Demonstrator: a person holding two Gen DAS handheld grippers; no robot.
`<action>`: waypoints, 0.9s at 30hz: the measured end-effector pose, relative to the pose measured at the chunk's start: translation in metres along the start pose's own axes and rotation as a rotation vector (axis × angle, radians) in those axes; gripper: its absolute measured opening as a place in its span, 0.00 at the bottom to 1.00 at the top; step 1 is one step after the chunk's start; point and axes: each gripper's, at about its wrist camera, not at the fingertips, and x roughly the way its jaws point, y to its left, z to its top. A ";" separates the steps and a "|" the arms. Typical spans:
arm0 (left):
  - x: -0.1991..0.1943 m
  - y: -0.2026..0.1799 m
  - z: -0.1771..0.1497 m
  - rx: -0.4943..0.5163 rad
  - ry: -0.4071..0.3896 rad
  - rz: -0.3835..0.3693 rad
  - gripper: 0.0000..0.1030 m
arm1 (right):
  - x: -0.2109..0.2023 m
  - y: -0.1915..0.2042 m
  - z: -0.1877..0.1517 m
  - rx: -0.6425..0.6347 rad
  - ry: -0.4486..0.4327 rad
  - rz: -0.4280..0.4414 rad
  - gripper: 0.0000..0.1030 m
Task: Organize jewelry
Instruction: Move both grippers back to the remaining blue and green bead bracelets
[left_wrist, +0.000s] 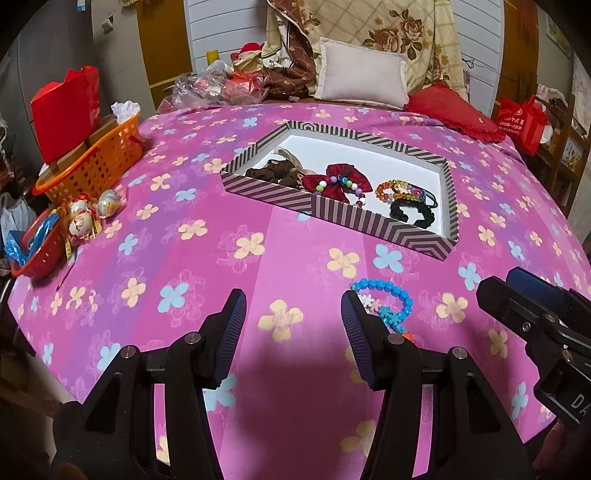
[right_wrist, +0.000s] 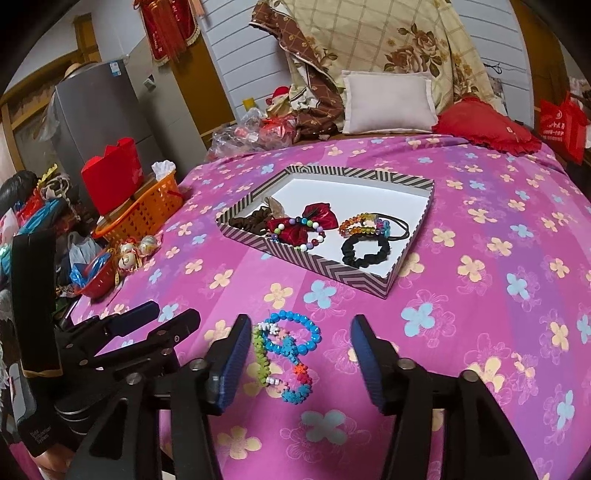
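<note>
Just in front of the striped tray (right_wrist: 325, 271), on the bed (right_wrist: 480, 332), the blue bead bracelet (right_wrist: 295, 332) and a flower-bead strand (right_wrist: 291, 384) were left lying loose. They were framed by the right hand-held gripper (right_wrist: 295, 360), released, nothing pinched; the left hand-held gripper (left_wrist: 293, 332) was held open and empty beside them. Other pieces were already gathered in the tray. Pick-up appeared to be in hand; lowering and closing would be called for next.
</note>
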 end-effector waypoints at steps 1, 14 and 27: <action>0.000 0.000 0.000 0.000 0.000 0.001 0.52 | -0.001 0.000 0.000 -0.002 -0.003 -0.001 0.60; 0.010 0.002 -0.005 -0.002 0.040 -0.002 0.52 | 0.011 -0.008 -0.002 -0.001 0.027 -0.012 0.60; 0.043 0.028 -0.015 -0.070 0.168 -0.038 0.52 | 0.044 -0.016 -0.014 -0.039 0.120 -0.003 0.60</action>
